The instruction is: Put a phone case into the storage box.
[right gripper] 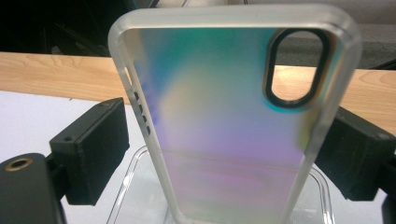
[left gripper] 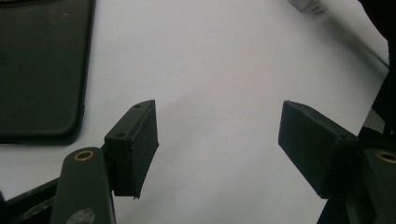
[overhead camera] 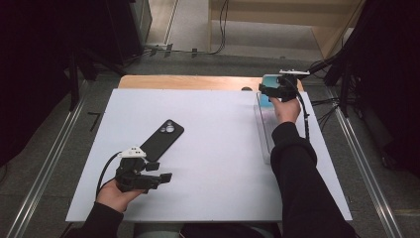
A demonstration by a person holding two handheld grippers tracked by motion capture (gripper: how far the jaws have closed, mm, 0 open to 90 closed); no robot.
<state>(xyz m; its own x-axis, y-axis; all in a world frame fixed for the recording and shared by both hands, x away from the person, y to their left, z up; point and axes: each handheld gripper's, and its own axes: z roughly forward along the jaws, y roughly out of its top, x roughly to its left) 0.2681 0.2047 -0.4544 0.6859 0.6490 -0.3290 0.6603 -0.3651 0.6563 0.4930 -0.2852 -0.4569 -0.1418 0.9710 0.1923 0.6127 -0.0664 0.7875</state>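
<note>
High view: a white table [overhead camera: 213, 163] carries one dark phone [overhead camera: 162, 139], lying flat with its camera cluster up, and one clear tray [overhead camera: 264, 130] along the right side. The left tongs [overhead camera: 166, 177] rest low on the table just beside the phone's near end; the right tongs [overhead camera: 270, 91] sit at the tray's far end, around one iridescent phone case [overhead camera: 270, 79] that shows as a small blue-green patch.

Left gripper view: the jaws stand wide apart with bare white table between them; a corner of the phone [left gripper: 42, 70] lies off to one side, clear of both pads.

Right gripper view: here the phone case [right gripper: 224, 116] is seen close, upright, translucent with a frosted rim, one oval camera cut-out and a row of small slots on its edge. Its lower end stands in the clear tray [right gripper: 126, 186]. The case sits between the pads: one pad stands apart from its edge, the other lies against or just behind it, contact unclear.

Count: two tongs, one phone, one case, one tray.
</note>
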